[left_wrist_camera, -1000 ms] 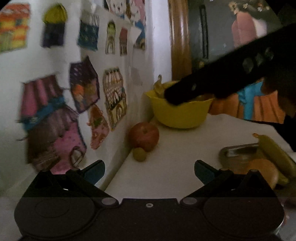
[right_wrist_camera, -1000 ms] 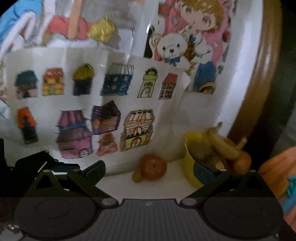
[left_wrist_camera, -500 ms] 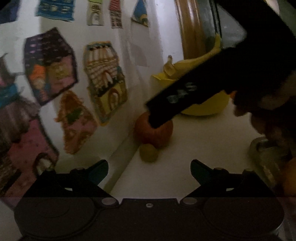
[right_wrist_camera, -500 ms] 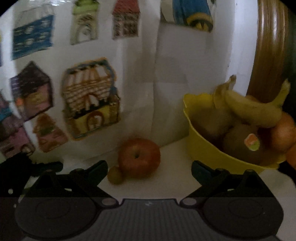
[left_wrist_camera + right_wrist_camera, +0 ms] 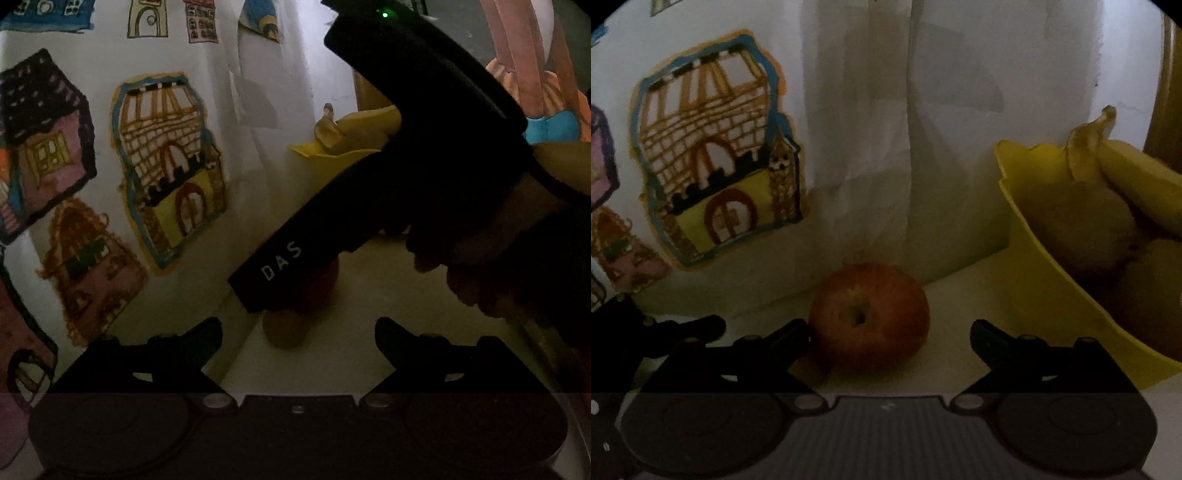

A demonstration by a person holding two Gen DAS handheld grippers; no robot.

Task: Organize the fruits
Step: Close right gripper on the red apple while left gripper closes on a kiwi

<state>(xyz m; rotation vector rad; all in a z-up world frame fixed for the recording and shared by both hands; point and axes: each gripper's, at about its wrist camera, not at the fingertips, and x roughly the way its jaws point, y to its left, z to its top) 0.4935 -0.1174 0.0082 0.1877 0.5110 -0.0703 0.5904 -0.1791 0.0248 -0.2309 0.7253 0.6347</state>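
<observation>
Against the wall: a red apple [image 5: 868, 317] is seen on the white worktop [image 5: 960, 288], with a small green fruit [image 5: 285, 330] touching its near-left side.
Bowl: a yellow bowl [image 5: 1045, 295] stands to the right of the apple, a little apart from it. A banana [image 5: 1137, 184] and some brown round fruits are held in it.
Right gripper [image 5: 888, 334]: its jaws are wide apart and are closing. The apple is seen between them. The left tip looks to be right at the apple's skin, and the right tip is still apart from it. Nothing is gripped yet.
Left gripper [image 5: 298, 334]: its jaws are wide and are closing too. Only the small green fruit lies just past them, and nothing is held.
Which way: the apple lies straight ahead of the right jaws, a bit to their left. It is round, so no long side needs to be matched.
Nearer hand: the right one is judged nearer to the apple, and the left one nearer to the green fruit.
Wall: drawings of houses [image 5: 713, 158] are stuck on it.
</observation>
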